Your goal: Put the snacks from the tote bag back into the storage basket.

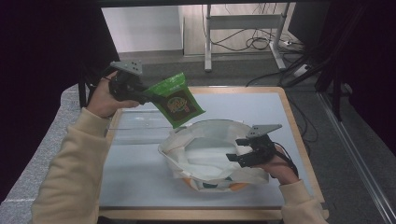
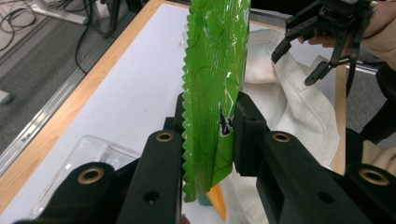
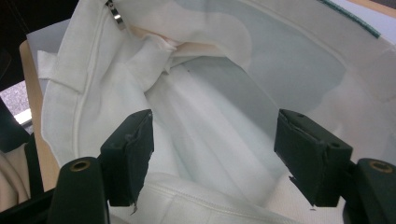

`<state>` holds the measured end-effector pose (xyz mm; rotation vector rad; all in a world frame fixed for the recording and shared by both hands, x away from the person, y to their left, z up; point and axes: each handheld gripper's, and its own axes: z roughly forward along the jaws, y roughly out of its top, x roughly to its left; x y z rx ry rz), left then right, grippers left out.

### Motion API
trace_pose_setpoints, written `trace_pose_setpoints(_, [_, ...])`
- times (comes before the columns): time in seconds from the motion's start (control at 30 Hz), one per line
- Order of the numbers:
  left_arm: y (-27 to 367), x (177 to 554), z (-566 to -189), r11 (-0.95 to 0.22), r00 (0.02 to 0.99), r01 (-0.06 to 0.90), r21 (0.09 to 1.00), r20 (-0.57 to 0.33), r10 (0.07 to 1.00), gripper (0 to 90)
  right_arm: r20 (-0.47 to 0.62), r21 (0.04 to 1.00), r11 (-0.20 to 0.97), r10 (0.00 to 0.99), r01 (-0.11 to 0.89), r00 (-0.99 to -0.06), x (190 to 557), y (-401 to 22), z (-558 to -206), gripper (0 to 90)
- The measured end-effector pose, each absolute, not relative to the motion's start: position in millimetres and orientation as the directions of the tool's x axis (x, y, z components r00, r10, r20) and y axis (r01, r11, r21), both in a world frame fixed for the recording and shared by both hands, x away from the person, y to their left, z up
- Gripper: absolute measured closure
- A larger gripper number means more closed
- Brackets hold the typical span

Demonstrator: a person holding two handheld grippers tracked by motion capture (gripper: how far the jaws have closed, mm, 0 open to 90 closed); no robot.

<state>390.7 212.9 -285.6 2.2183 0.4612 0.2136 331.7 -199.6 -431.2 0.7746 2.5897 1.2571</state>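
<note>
Left hand-held gripper (image 1: 148, 97) raised, clamping green packet (image 1: 178, 99), over bag (image 1: 205, 156)

Bench (image 1: 280, 100): pale grey top with a light wooden edge, the landmark for all that follows.
Floor (image 1: 233, 74): grey, beyond the bench and to its right.
Desk frame (image 1: 243, 21): grey metal legs and crossbar, standing beyond the bench's far edge.
Cables (image 1: 254, 43): black loops on the floor under that frame.
Wall panel (image 1: 140, 28): white, beyond the bench's far left corner.
Curtains (image 1: 42, 51): dark, left and right of the bench.
Floor rail (image 1: 355, 154): metal strip, right of the bench.
</note>
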Motion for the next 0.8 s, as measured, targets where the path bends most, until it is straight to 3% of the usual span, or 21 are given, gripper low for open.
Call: trace_pose_setpoints(0.8, [238.2, 417.9, -295.8, -0.548, 0.885, 0.319, 0.773, -0.036, 0.464, 75.5, 0.083, 0.765, 0.516, 0.516, 0.386, -0.853, 333.3, -197.6, -433.1, 28.0])
